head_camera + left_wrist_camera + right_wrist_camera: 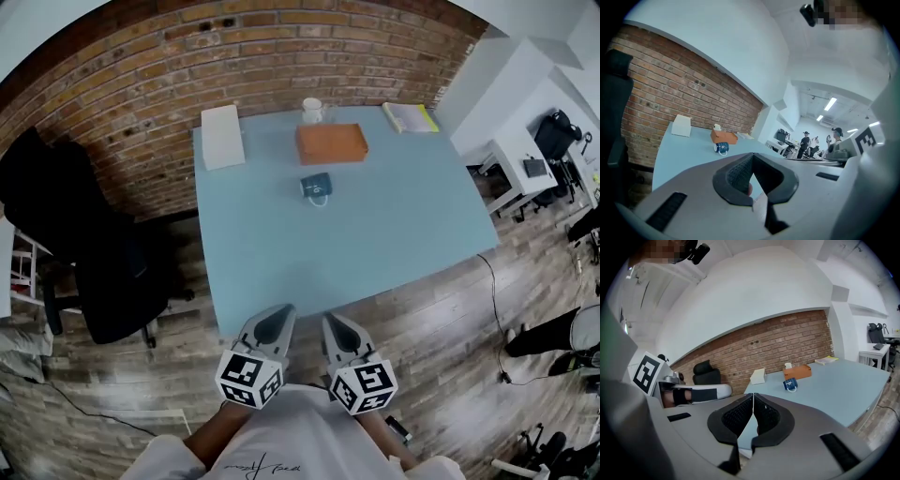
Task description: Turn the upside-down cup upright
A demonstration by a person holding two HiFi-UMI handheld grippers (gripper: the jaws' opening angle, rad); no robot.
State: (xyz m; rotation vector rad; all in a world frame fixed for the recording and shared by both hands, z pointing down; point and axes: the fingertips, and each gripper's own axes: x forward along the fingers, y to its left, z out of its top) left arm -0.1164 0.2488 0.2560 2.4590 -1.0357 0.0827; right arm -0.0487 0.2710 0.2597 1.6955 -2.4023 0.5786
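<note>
Landmark: orange box (331,143) on the pale blue table (394,234).
- Blue cup (316,187): just on your side of the box, not touching it, white handle toward you.
- White mug (312,111): close behind the box's far edge.
- White block (222,137): left of the box. Book (410,117): to its right.
- Your left gripper (275,323) and right gripper (337,328): side by side, well short of the box, at the table's near edge, over the wooden floor (450,356).

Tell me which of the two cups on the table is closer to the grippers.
The dark blue cup, mid-way across the table, on the near side of the orange box. The white cup stands beyond that box, at the far edge.
</note>
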